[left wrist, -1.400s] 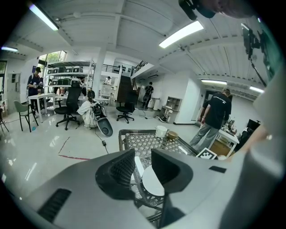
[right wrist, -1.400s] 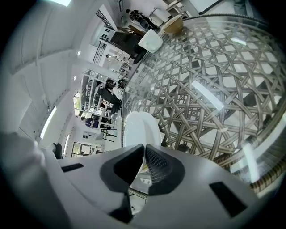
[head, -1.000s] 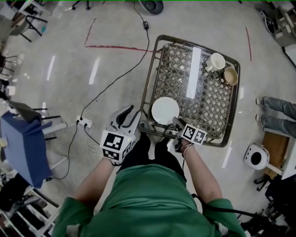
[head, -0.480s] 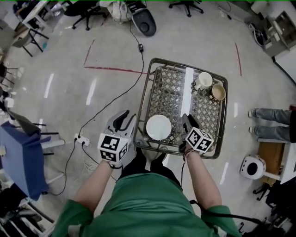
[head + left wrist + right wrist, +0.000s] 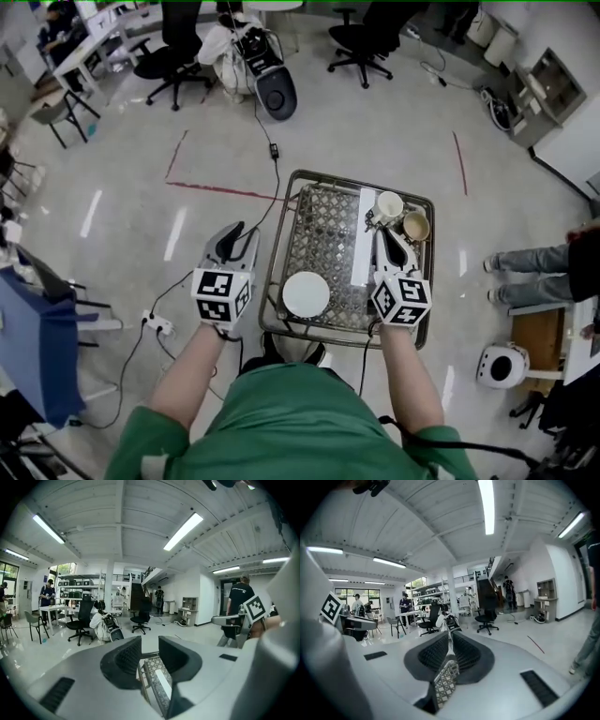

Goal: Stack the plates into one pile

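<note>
A white plate (image 5: 306, 293) lies on the near left part of the lattice-topped cart (image 5: 281, 234); whether more plates lie under it I cannot tell. My left gripper (image 5: 234, 231) hovers over the floor left of the cart, its jaws (image 5: 150, 651) open and empty. My right gripper (image 5: 386, 236) is raised over the cart's right side, clear of the plate. Its jaws (image 5: 450, 644) have just been closing and now stand together with nothing between them. Both grippers point almost level, out across the room.
Two cups (image 5: 389, 206) (image 5: 415, 226) stand at the cart's far right corner, beside a white strip (image 5: 361, 239). A cable and power strip (image 5: 155, 324) lie on the floor at left. A person's legs (image 5: 525, 262) are at right; office chairs (image 5: 169, 56) stand beyond.
Both grippers have risen from cart height. The right one left the plate's near edge, rolled upright and closed its jaws. The head view now takes in more of the room.
</note>
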The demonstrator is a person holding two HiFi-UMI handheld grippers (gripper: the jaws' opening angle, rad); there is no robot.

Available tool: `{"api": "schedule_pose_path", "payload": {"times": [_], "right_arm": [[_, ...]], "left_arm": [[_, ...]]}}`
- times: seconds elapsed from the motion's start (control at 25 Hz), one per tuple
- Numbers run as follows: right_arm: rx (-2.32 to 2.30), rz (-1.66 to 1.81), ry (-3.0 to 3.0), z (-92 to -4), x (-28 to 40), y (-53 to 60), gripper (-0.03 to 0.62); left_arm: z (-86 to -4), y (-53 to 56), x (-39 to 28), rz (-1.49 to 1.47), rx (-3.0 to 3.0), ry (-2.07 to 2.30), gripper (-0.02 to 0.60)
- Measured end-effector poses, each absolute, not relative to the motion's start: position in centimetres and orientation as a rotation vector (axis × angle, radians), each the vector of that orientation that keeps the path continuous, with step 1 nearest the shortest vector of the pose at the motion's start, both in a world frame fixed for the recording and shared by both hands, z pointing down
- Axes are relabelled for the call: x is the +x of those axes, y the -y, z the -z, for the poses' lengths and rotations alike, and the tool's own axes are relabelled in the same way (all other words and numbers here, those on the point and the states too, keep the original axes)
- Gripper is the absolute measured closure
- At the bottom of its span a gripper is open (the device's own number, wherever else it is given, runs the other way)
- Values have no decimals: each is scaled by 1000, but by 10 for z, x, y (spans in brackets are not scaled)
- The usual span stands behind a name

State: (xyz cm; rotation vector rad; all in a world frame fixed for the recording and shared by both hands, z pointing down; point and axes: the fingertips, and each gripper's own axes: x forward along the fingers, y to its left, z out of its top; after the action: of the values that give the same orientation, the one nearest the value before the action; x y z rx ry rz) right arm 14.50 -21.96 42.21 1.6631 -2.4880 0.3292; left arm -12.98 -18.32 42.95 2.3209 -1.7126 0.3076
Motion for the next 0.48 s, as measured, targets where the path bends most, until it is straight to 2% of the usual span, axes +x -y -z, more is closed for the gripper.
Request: {"api": "schedule_pose_path", "payload": {"times": [0.48], "right_arm": [[1560,29,2590,-317,114,204,543]], "left_arm": [[-335,183,-98,-163,2513,1754,457]]}}
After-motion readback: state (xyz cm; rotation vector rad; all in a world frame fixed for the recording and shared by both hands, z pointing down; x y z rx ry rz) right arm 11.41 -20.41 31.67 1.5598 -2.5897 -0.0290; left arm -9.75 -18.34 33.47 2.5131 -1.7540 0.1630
